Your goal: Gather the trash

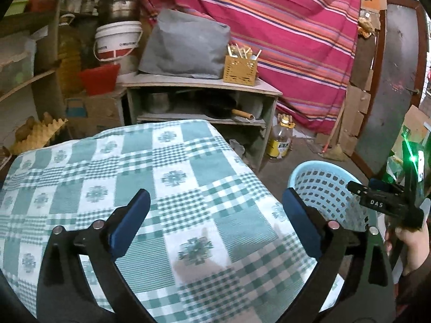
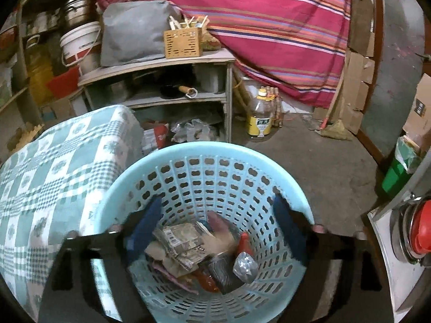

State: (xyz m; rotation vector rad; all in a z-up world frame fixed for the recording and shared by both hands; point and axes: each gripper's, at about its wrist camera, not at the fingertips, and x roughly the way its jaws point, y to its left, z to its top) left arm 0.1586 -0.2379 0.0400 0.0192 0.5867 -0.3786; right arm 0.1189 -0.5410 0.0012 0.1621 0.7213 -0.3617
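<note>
- The desk [image 1: 167,188] is covered with a green and white checked cloth [image 2: 51,177] that hangs over its edges; the part in view carries nothing.
- The left claw [image 1: 215,215] hovers above this cloth with its blue fingers [image 1: 134,220] spread wide, nothing between them.
- A light blue basket [image 2: 204,158] with a perforated wall stands on the floor just beside the desk's right edge.
- The trash [image 2: 196,253] lies at the bottom of the basket: crumpled wrappers, paper, a red piece and a clear plastic piece.
- The right claw [image 2: 218,226] hangs over the basket's mouth, its blurred blue fingers wide apart and gripping nothing.
- In the left view the right claw's black body [image 1: 382,202] and the hand [image 1: 412,247] holding it show beyond the basket.
- Behind the desk stands a low wooden shelf [image 1: 204,86] carrying a grey bag [image 1: 186,45] and a small yellow box [image 1: 239,70] of sticks.
- A pan with a wooden handle [image 2: 186,90] rests inside the shelf.
- A striped red cloth [image 1: 282,32] drapes over the back of the room.
- A white bucket [image 1: 118,40] and a metal pot [image 1: 121,2] are stacked at the left.
- A plastic bottle [image 2: 261,118] with a yellow label stands on the grey floor [image 2: 317,161], which lies open to the right of the basket.
</note>
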